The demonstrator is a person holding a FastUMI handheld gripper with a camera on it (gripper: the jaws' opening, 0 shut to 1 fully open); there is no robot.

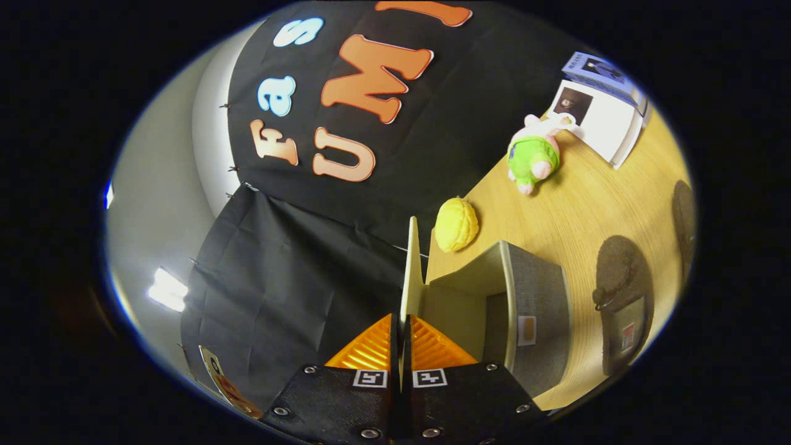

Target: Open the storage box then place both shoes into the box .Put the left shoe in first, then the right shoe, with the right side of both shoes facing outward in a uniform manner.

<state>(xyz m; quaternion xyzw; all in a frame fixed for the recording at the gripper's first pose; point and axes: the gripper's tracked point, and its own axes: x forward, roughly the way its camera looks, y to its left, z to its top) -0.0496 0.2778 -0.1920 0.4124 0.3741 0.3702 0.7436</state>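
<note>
On the worktop [587,204], hand-held gripper [400,346] is clamped on the box [531,309] lid [411,272], swung upright: opening step in hand; next, release, fetch left shoe [624,303].

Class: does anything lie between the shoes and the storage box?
Nothing visible: bare table separates the nearer shoe from the open storage box. The tool is shut on the lid, holding it open.

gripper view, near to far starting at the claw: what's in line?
claw shut on the box lid → open storage box → yellow ball → plush toy → books
</note>
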